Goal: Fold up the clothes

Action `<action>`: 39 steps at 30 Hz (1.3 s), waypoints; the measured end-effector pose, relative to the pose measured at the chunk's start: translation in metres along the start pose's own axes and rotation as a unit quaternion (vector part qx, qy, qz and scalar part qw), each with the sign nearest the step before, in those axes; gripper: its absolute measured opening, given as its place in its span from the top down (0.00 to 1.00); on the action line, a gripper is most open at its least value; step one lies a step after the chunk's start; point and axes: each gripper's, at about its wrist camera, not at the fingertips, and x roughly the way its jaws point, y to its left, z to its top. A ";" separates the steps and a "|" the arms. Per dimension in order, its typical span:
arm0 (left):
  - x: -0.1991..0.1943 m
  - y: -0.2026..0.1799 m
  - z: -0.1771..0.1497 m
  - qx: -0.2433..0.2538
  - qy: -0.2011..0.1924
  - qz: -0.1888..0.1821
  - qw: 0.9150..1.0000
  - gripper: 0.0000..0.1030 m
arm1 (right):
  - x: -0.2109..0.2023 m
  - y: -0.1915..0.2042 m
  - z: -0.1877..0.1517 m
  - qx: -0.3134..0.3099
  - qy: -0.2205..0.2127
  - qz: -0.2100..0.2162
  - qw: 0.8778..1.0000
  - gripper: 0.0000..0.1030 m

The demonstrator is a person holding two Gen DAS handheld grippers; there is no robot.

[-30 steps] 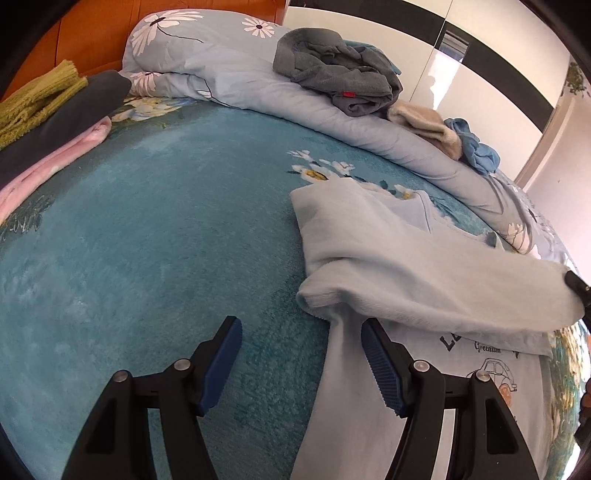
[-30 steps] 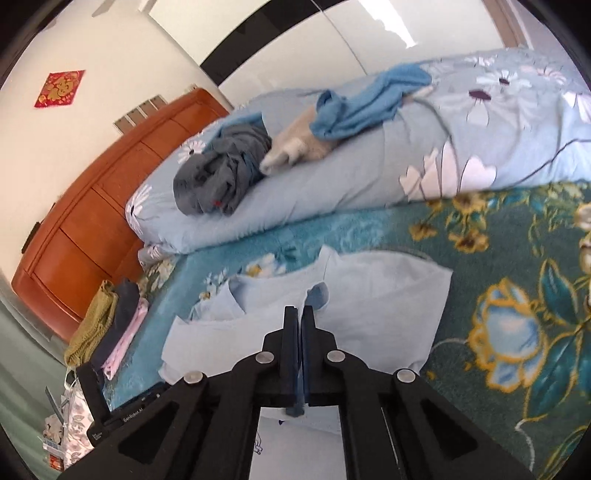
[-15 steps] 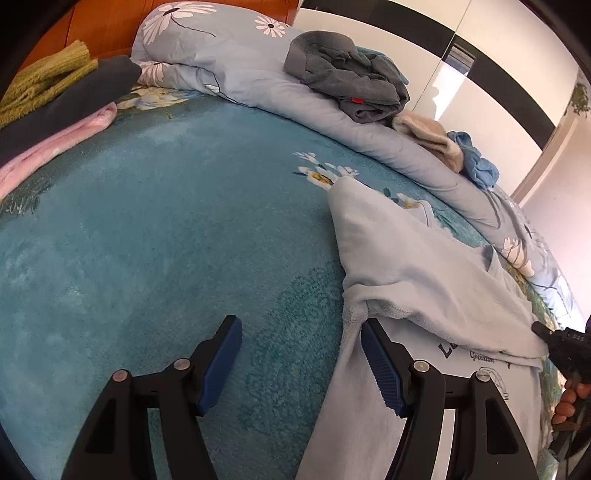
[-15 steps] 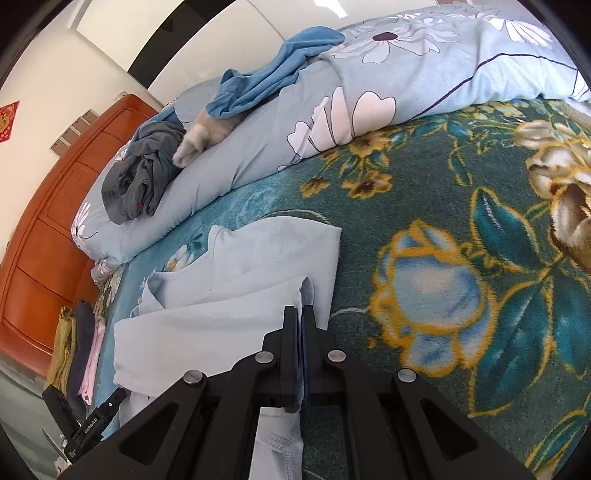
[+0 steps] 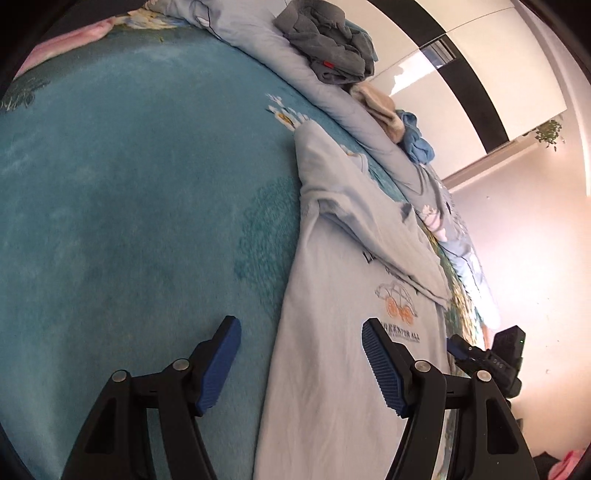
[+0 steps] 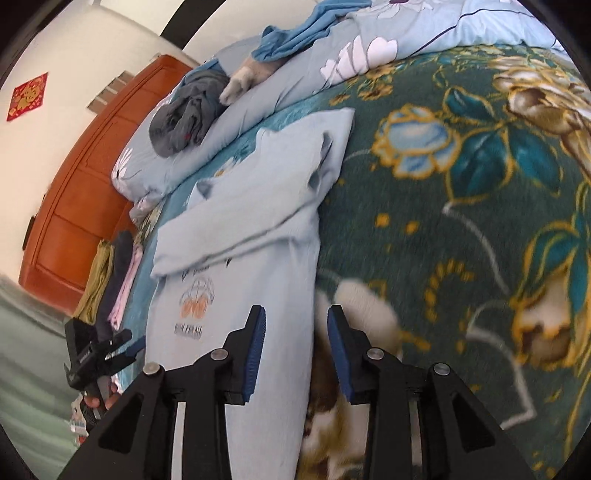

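A pale blue long-sleeved shirt (image 5: 343,325) with a car print lies flat on the teal flowered bedspread (image 5: 129,192), both sleeves folded across its chest. It also shows in the right wrist view (image 6: 258,236). My left gripper (image 5: 301,363) is open and empty, low over the shirt's left edge near the hem. My right gripper (image 6: 295,349) is open and empty, its jaws astride the shirt's right edge near the hem. Each gripper appears in the other's view: the right (image 5: 480,356) and the left (image 6: 99,350).
A rolled pale blue quilt (image 6: 295,88) lies along the far side with a grey garment (image 6: 192,110), a beige one (image 6: 247,77) and a blue one (image 6: 299,33) heaped on it. Folded clothes (image 6: 114,273) are stacked by the orange headboard (image 6: 81,192).
My right gripper has opened and let go of the sleeve, which now lies folded across the chest. Both grippers have drawn back toward the shirt's hem.
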 end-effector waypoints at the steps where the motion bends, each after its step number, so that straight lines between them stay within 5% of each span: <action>1: -0.003 0.001 -0.007 0.000 0.008 -0.009 1.000 0.30 | -0.003 0.003 -0.009 -0.005 0.004 0.001 1.000 0.65; 7: -0.025 0.010 -0.049 -0.016 0.038 -0.059 0.997 0.30 | -0.028 0.010 -0.065 -0.011 0.033 0.019 0.999 0.65; 20: -0.050 0.002 -0.116 0.006 0.060 -0.065 0.996 0.30 | -0.052 0.004 -0.144 0.034 0.072 0.089 0.993 0.65; 26: -0.057 0.004 -0.136 0.002 0.069 -0.082 0.994 0.30 | -0.052 0.013 -0.149 0.025 0.058 0.131 0.989 0.64; 32: -0.062 0.006 -0.151 0.000 0.060 -0.087 0.994 0.34 | -0.060 0.014 -0.150 0.036 0.041 0.190 0.980 0.84; 39: -0.066 0.016 -0.157 -0.010 0.052 -0.086 0.995 0.48 | -0.043 0.017 -0.150 0.023 0.055 0.160 0.985 0.84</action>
